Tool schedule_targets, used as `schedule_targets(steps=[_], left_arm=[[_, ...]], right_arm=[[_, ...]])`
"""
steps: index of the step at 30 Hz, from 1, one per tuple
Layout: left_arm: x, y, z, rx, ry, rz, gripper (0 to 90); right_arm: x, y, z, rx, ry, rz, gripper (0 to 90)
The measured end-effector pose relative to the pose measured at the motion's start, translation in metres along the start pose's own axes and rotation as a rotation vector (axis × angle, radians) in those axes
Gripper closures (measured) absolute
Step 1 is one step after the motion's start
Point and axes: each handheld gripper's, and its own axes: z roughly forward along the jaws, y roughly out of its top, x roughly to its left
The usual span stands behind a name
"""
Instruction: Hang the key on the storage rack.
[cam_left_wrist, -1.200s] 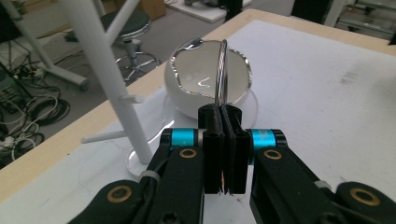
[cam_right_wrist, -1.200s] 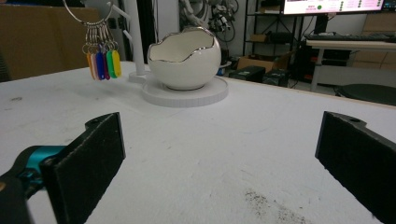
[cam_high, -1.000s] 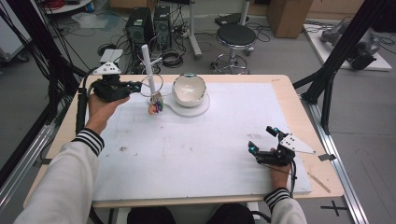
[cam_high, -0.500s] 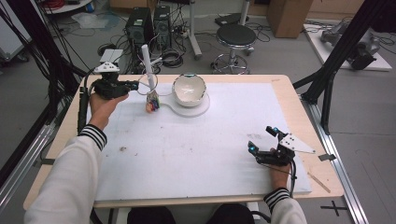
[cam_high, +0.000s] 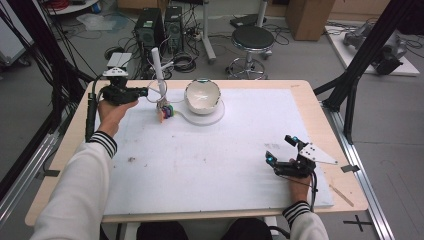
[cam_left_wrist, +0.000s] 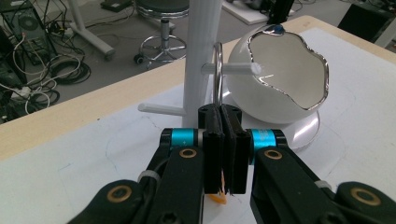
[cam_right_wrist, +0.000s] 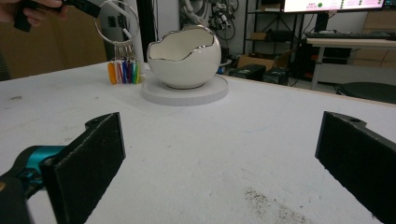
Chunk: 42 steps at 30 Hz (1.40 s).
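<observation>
Change: the left gripper (cam_high: 145, 91) has eased the key ring (cam_left_wrist: 217, 74) down and in toward the white peg stand (cam_high: 158, 70); hanging looks close.
Fingers: left pressed together, pinching the ring; right gripper (cam_high: 281, 150) spread, idle at 4 o'clock.
Ring: at 11 o'clock, upright, hoop over a peg (cam_left_wrist: 231, 69), coloured tags (cam_right_wrist: 123, 72) hanging straight down beside the egg-shaped bowl (cam_high: 202, 97).

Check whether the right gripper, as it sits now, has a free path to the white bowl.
Probably yes. The right gripper rests near the table's front edge with jaws open, and bare white mat lies between it and the bowl. The key ring hangs off to the side in the left gripper.
</observation>
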Motion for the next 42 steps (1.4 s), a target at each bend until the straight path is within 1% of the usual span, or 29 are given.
schedule_targets(steps=[3,5,7,8,9,10,11,13,14,16,18,19,20,22,23,24,25,26,27,28,29,30,32,34,35,37,39,40,42], left_arm=[[0.002,-0.001,0.002,0.014,-0.001,-0.003,87.1],[0.002,-0.002,0.004,0.027,0.008,0.002,86.8],[0.001,-0.003,0.004,0.021,0.011,0.009,85.9],[0.001,-0.002,0.004,0.013,0.023,0.013,85.3],[0.001,-0.002,0.003,-0.022,0.036,-0.001,81.2],[0.001,-0.001,0.003,-0.022,0.045,-0.007,73.4],[0.001,-0.001,0.003,-0.028,0.059,-0.011,68.2],[0.001,-0.001,0.001,-0.031,0.044,-0.005,58.1],[0.002,-0.001,0.0,-0.024,0.036,0.0,53.3],[0.0,-0.003,-0.003,-0.03,0.037,0.015,44.4],[-0.002,-0.005,-0.008,-0.049,0.02,0.035,41.5],[-0.003,-0.005,-0.011,-0.059,0.015,0.043,38.2],[-0.005,-0.006,-0.014,-0.065,0.006,0.043,33.5],[-0.006,-0.007,-0.018,-0.052,-0.04,0.036,24.1],[-0.007,-0.007,-0.021,-0.048,-0.053,0.039,19.7],[-0.009,-0.007,-0.024,-0.057,-0.059,0.037,14.5],[-0.013,-0.007,-0.028,-0.089,-0.051,0.047,11.3],[-0.016,-0.008,-0.032,-0.116,-0.05,0.069,9.0],[-0.018,-0.009,-0.036,-0.133,-0.051,0.078,5.6],[-0.019,-0.009,-0.038,-0.138,-0.059,0.077,1.6],[-0.021,-0.011,-0.043,-0.149,-0.084,0.078,1.7],[-0.023,-0.013,-0.046,-0.162,-0.101,0.093,1.7],[-0.027,-0.017,-0.051,-0.174,-0.117,0.106,1.7],[-0.031,-0.024,-0.055,-0.175,-0.119,0.122,1.7],[-0.035,-0.03,-0.058,-0.19,-0.115,0.126,1.7],[-0.04,-0.039,-0.062,-0.201,-0.119,0.141,1.7],[-0.045,-0.05,-0.066,-0.219,-0.121,0.154,1.7],[-0.048,-0.057,-0.069,-0.239,-0.124,0.164,1.7],[-0.05,-0.067,-0.071,-0.239,-0.124,0.164,1.7]], right_arm=[[0.0,0.0,0.0,0.0,0.0,0.0,0.9],[0.0,0.0,0.0,0.0,-0.001,0.003,0.9],[0.0,0.0,0.0,0.0,-0.001,0.001,0.9],[0.0,0.0,0.0,0.0,-0.001,0.002,0.9],[0.0,0.0,0.0,0.0,-0.001,0.001,0.9],[0.0,0.0,0.0,0.0,-0.001,0.0,0.9],[0.001,0.0,0.0,0.001,-0.004,0.0,0.9],[0.001,0.0,0.0,0.002,-0.003,0.0,0.9],[0.001,0.0,0.0,0.003,-0.003,0.0,0.9],[0.0,0.0,0.0,0.0,-0.004,-0.002,0.9],[0.001,0.0,0.0,0.003,-0.004,0.003,0.9],[0.001,0.0,0.0,0.005,-0.004,0.001,0.9],[0.001,0.0,0.0,0.0,-0.004,-0.001,0.9],[0.0,0.0,0.0,0.002,-0.003,0.0,0.9],[0.0,0.0,0.0,0.001,-0.003,0.001,0.9],[0.001,0.0,0.0,0.005,-0.002,0.008,0.9],[0.001,0.0,0.0,0.005,-0.003,0.006,0.9],[0.001,0.0,0.0,0.006,-0.003,0.005,0.9],[0.001,0.0,0.0,0.011,-0.002,0.012,0.9],[0.0,0.0,0.001,0.004,-0.003,0.005,0.9],[0.0,0.0,0.001,0.004,-0.003,0.005,0.9],[0.001,0.0,0.0,0.01,-0.005,0.012,0.9],[0.001,0.0,0.0,0.012,-0.003,0.01,0.9],[0.001,0.0,0.001,0.009,-0.001,0.002,0.9],[0.001,0.0,0.001,0.009,-0.003,0.001,0.9],[0.001,0.0,0.0,0.012,-0.003,0.011,0.9],[0.0,0.0,0.001,0.004,-0.003,0.005,0.9],[0.0,0.0,0.001,0.005,-0.002,0.005,0.9],[0.001,0.0,0.0,0.011,-0.005,0.011,0.9]])
